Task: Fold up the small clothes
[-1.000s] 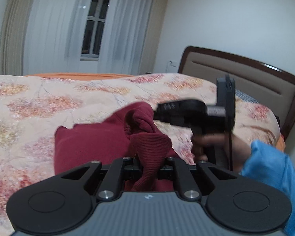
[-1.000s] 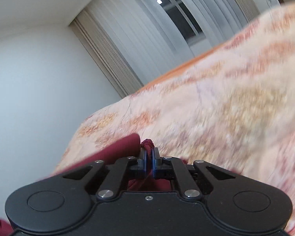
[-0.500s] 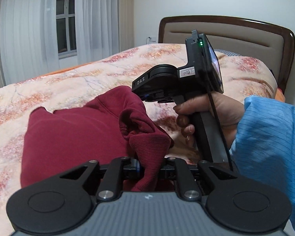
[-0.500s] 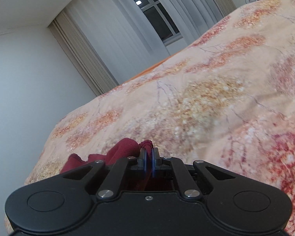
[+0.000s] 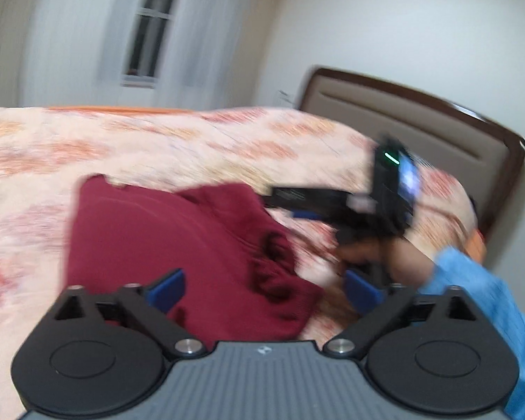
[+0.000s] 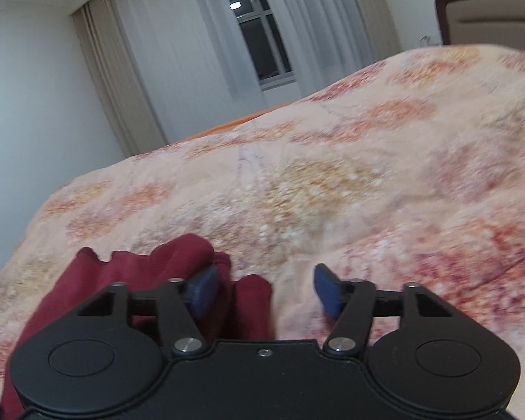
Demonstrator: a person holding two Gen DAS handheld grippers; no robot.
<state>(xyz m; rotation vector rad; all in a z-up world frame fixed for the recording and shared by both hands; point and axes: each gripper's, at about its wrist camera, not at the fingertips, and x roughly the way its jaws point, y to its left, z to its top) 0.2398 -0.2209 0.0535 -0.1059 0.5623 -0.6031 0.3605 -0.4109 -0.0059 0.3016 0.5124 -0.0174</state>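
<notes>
A dark red sweatshirt [image 5: 164, 241] lies folded on the floral bedspread [image 5: 157, 147]. Its ribbed cuff end lies bunched just ahead of my left gripper [image 5: 264, 288], which is open with blue pads apart and holds nothing. In the right wrist view the sweatshirt [image 6: 133, 276] lies at the lower left. My right gripper [image 6: 266, 288] is open above the bedspread [image 6: 332, 175], its left pad over the cloth edge, gripping nothing. The right gripper also shows in the left wrist view [image 5: 287, 206], held in a hand with a blue sleeve.
A brown padded headboard [image 5: 420, 119] stands at the far right. Curtains and a window [image 6: 259, 35] lie beyond the far edge of the bed. The left wrist view is motion-blurred.
Both grippers were shut on the red sweatshirt and have now opened and let it go. The sweatshirt's lifted part has dropped onto the bedspread. Both grippers have drawn back slightly.
</notes>
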